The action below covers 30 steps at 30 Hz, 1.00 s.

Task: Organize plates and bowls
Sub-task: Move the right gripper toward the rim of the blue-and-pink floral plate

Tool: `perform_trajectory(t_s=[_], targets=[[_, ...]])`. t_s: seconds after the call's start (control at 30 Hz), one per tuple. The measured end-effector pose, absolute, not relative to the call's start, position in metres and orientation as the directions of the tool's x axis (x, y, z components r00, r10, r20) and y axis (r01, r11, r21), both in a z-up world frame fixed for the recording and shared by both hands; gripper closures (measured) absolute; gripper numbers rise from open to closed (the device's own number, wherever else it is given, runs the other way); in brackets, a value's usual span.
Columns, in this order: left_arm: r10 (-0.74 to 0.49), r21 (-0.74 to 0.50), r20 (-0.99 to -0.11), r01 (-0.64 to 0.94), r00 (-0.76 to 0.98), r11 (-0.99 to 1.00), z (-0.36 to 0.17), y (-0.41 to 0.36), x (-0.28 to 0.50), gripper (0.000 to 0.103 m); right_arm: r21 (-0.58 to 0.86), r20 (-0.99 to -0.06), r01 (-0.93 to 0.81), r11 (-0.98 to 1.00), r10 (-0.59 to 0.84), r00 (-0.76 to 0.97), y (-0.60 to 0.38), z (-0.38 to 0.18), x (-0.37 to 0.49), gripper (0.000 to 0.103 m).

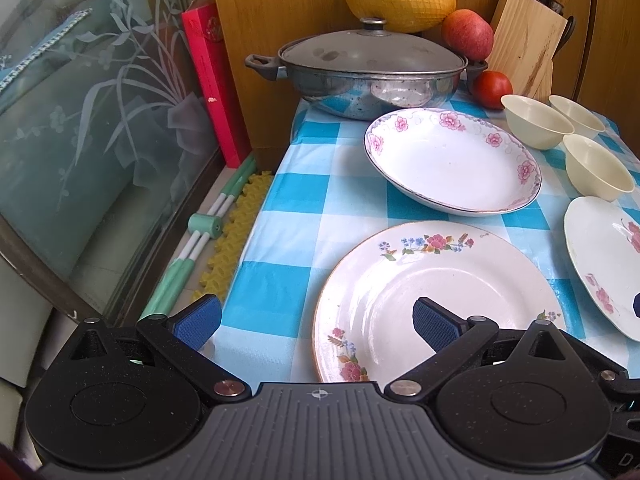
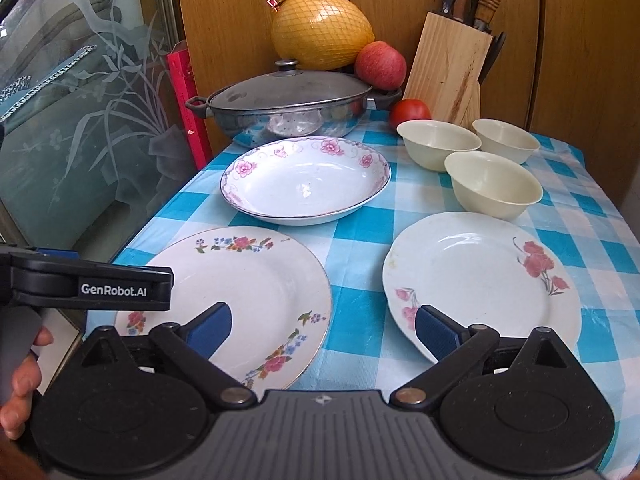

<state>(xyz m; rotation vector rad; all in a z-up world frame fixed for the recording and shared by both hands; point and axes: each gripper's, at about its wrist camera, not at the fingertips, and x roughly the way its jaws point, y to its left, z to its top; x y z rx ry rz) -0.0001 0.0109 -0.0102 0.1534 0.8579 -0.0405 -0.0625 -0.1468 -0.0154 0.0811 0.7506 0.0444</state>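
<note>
L wrist view: left gripper (image 1: 316, 322) has its jaws spread as wide as they go, nothing between the pads, hanging above the near-left corner of the desk (image 1: 288, 216). The multicolour-flower plate (image 1: 436, 304) sits at approx 1 o'clock from the jaws, its near-left rim just past the R pad, so this gripper is the closer one to it. Deep pink-flower dish (image 1: 452, 160) lies beyond at 1 o'clock; red-flower plate (image 1: 600, 260) is off at 3 o'clock, well apart. R wrist view: right gripper (image 2: 324, 330) also wide open and empty, straddling the gap betw. the two flat plates: multicolour-flower plate (image 2: 240, 284) at 10 o'clock, red-flower plate (image 2: 484, 276) at 1 o'clock w/ its near rim by the R pad. Three cream bowls (image 2: 492, 184) cluster at 1 o'clock further back, nearer this side. My read: R takes the red-flower plate or the bowls, L the multicolour one.
</note>
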Motion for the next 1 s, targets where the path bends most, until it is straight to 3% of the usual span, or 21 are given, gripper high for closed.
perform_trajectory(t_s=[1.0], targets=[[0.032,0.137,-0.781,0.121,0.624,0.983,-0.0167,0.0103,0.002,0.0,0.084,-0.7,0.065,0.994,0.012,0.714,-0.1514,-0.0221,-0.0552,0.009]])
